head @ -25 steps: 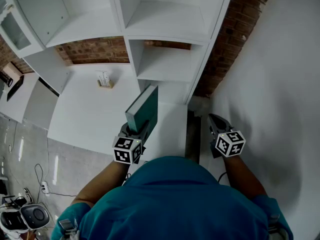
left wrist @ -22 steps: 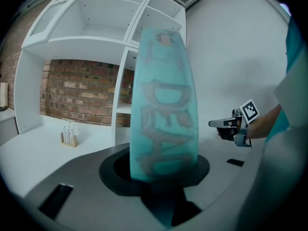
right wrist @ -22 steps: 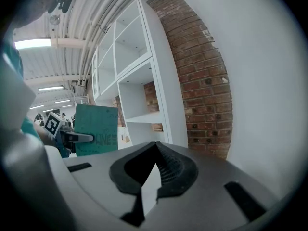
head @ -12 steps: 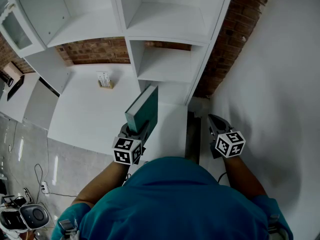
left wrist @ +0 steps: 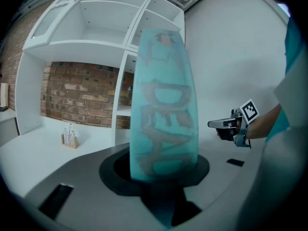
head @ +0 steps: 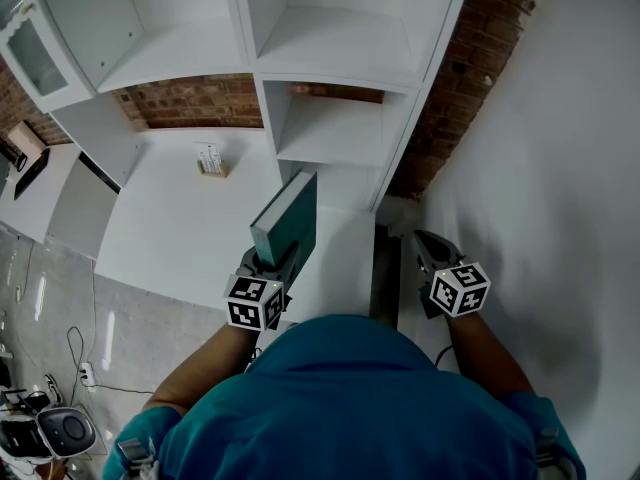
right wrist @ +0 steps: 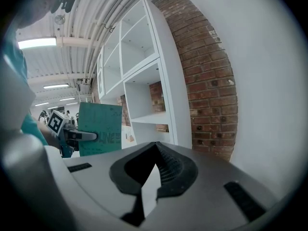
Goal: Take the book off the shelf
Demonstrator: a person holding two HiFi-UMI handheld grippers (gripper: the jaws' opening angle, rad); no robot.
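Left gripper (head: pixel 272 260) is clamped on the lower edge of the teal book (head: pixel 286 216), holding it upright out in front of the white shelf unit (head: pixel 335 133) and clear of its compartments, so the removal looks essentially done. Right gripper (head: pixel 430 246) hangs beside it near the wall, jaws together on nothing, probably idle since one grip carries the book.

Book (head: pixel 287 216) stands in left gripper (head: pixel 272 260), before shelf (head: pixel 340 130).
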